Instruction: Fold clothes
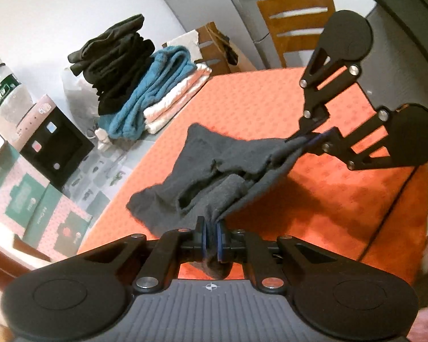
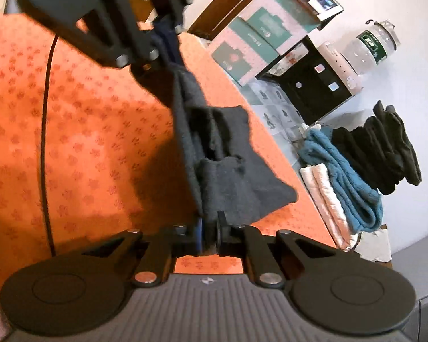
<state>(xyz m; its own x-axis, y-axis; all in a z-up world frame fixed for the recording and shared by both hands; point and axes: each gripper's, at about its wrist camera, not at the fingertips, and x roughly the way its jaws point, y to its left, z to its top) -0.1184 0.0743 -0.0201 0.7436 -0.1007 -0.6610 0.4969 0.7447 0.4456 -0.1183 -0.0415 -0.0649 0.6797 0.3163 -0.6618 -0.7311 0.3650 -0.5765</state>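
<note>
Small dark grey knitted garment (image 1: 214, 168) strung between left gripper (image 1: 211, 235) and right gripper (image 2: 209, 232), each clamped on an edge, above orange patterned tablecloth (image 1: 259, 108). Keep both pinches firm and level, span taut, lowering evenly so the hanging part beyond the fingers lands flat.

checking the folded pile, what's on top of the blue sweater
A stack of black clothes lies on the blue sweater, covering its far part. White fabric sits beside it.

An orange patterned cloth (image 1: 271, 105) covered the table. Behind its far edge stood a wooden chair (image 1: 298, 25) with a slatted back. The wall (image 1: 57, 8) was plain white. Beside the table's left edge stood printed green and pink boxes (image 1: 28, 199) and a water dispenser (image 1: 11, 94).
</note>
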